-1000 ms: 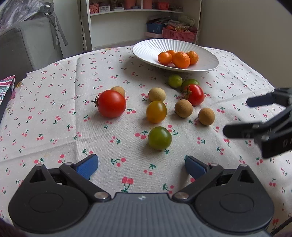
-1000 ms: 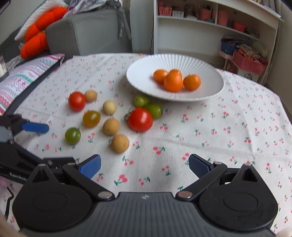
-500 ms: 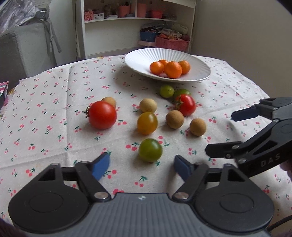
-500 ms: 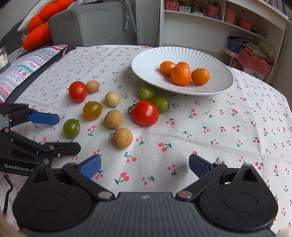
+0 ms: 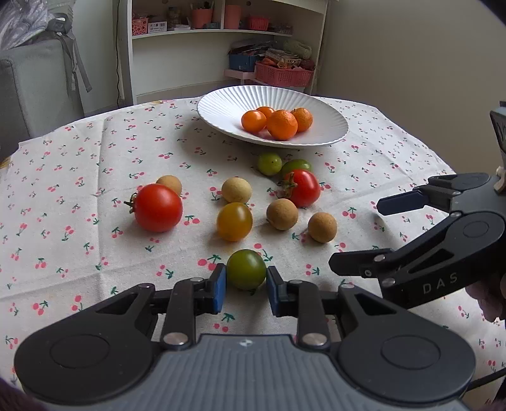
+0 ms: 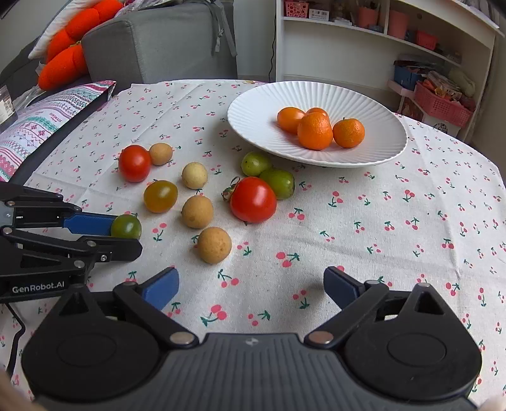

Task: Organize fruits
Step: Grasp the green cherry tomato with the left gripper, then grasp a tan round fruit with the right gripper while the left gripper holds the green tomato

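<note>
Oranges [image 5: 278,121] alone sit on the white plate [image 5: 221,104], while tomatoes and longans lie loose on the surface; left tool [image 5: 246,286] closes around the green tomato [image 5: 246,268], contact unclear, right tool [image 6: 251,284] spread, empty.

The left gripper [image 6: 125,235] hides the near side of the green tomato [image 6: 126,226] in the right view. One orange [image 5: 265,111] sits mostly behind the others. The shelf [image 5: 218,19] items are too small to tell. The sofa [image 5: 31,85] is cut off.
</note>
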